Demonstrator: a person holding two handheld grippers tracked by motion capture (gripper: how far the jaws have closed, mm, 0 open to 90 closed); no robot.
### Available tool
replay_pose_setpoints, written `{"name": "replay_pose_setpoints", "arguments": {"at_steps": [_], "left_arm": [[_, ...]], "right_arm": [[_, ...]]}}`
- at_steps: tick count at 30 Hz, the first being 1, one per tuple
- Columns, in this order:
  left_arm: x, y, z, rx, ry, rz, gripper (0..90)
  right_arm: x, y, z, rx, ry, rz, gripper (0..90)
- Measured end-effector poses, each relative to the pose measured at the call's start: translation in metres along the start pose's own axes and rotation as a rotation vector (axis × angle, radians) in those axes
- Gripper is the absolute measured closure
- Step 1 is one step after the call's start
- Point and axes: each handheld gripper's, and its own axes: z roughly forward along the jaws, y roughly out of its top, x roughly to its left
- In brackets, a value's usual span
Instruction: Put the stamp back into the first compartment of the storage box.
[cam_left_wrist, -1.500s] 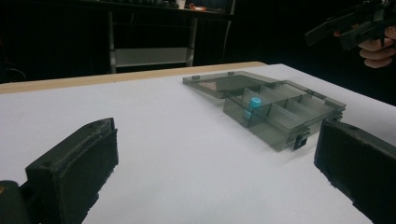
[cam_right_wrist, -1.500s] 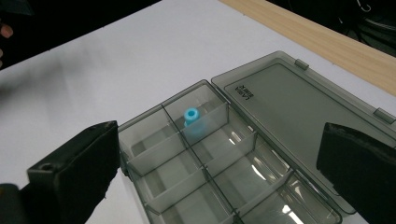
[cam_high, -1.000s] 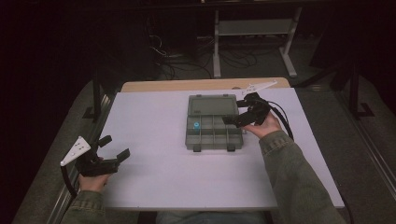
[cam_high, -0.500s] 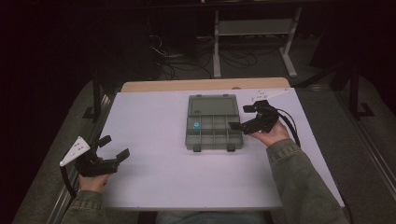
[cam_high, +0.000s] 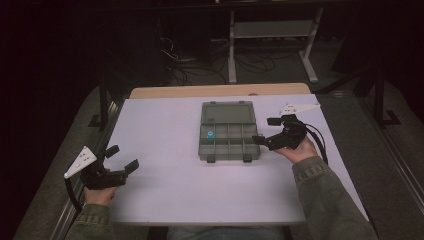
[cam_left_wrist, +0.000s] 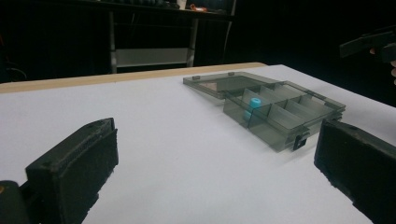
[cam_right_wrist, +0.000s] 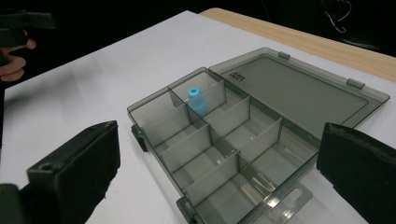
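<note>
We held the right gripper just beside the right edge of the open compartment box, jaws spread and empty, pointing across its short width. The box sat mid-table with its lid folded flat on the far side, long axis running left to right. A small blue cap stood in a back-left compartment. Our left gripper, also spread and empty, rested well apart near the table's front-left corner, so we judged the right hand nearer.
</note>
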Motion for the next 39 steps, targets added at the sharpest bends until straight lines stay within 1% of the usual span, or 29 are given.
{"name": "replay_pose_setpoints", "arguments": {"at_steps": [3,8,11,15,21,23,26,28,29,30,32,34,36,39], "left_arm": [[0.000,0.000,0.000,-0.001,0.001,0.000,0.0],[-0.001,0.000,0.001,-0.005,0.001,-0.007,0.0],[-0.001,0.000,0.001,-0.006,0.000,-0.008,0.0],[-0.001,0.000,0.001,-0.005,0.000,-0.010,0.0],[-0.001,-0.001,0.002,-0.008,-0.003,-0.009,0.0],[-0.001,-0.001,0.002,-0.004,-0.002,-0.011,0.0],[-0.001,0.000,0.002,-0.006,-0.002,-0.011,0.0],[-0.001,0.000,0.001,-0.006,-0.001,-0.010,0.0],[-0.001,0.000,0.001,-0.001,0.000,-0.004,0.0],[0.000,0.000,0.000,0.010,0.002,0.007,0.0],[-0.001,0.000,0.001,0.006,0.002,0.000,0.0],[-0.001,0.000,0.001,0.012,0.001,0.008,0.0],[-0.002,0.000,0.001,0.008,0.000,0.003,0.0],[-0.002,0.000,0.001,0.007,-0.001,0.005,0.0]], "right_arm": [[0.001,-0.004,-0.004,-0.007,0.000,0.011,0.0],[0.004,-0.011,-0.009,-0.034,-0.011,0.010,0.0],[0.005,-0.017,-0.011,-0.040,-0.011,0.010,0.0],[0.006,-0.024,-0.016,-0.046,-0.010,0.024,0.0],[0.008,-0.036,-0.022,-0.052,-0.023,0.031,0.0],[0.008,-0.040,-0.023,-0.046,-0.027,0.042,0.0],[0.008,-0.047,-0.026,-0.055,-0.029,0.056,0.0],[0.008,-0.051,-0.028,-0.054,-0.037,0.057,0.0],[0.009,-0.053,-0.029,-0.051,-0.045,0.061,0.0],[0.008,-0.055,-0.031,-0.057,-0.051,0.053,0.0],[0.009,-0.058,-0.034,-0.063,-0.056,0.061,0.0],[0.009,-0.061,-0.037,-0.067,-0.062,0.063,0.0],[0.009,-0.064,-0.039,-0.069,-0.075,0.065,0.0],[0.011,-0.069,-0.042,-0.084,-0.093,0.054,0.0]]}}
